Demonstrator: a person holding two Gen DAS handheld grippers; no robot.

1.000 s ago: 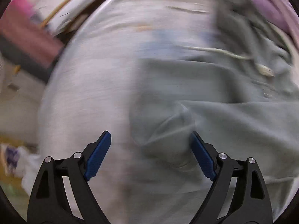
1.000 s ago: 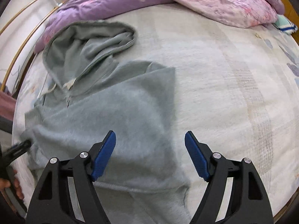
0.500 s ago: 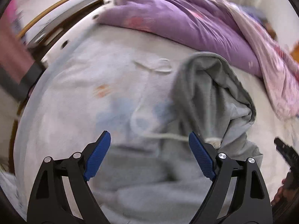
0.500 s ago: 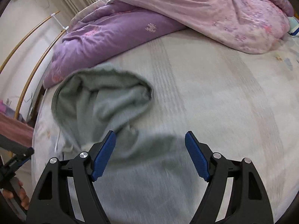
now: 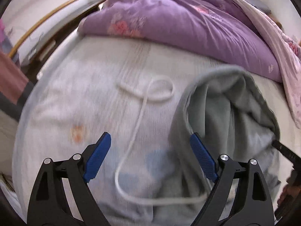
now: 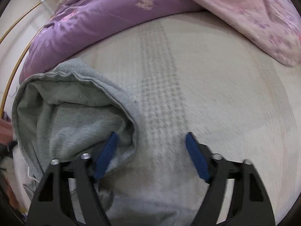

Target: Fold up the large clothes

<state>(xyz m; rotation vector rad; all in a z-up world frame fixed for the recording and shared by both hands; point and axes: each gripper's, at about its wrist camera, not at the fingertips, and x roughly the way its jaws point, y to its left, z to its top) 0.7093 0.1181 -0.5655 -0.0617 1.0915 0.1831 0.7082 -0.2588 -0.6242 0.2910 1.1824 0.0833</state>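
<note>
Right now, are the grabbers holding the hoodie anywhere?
No. Both the left gripper and right gripper are open at the hoodie's hood, gripping nothing.

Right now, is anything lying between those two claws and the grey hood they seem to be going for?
Nothing visible does. The grey fleece hoodie's hood lies bare on the pale bedspread; the open right claw straddles its edge, and the open left claw frames only its white drawstring.

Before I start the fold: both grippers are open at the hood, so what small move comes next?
Probably shut the right gripper on the hood edge: its left finger already sits inside the opening. The left gripper straddles only the drawstring.
</note>
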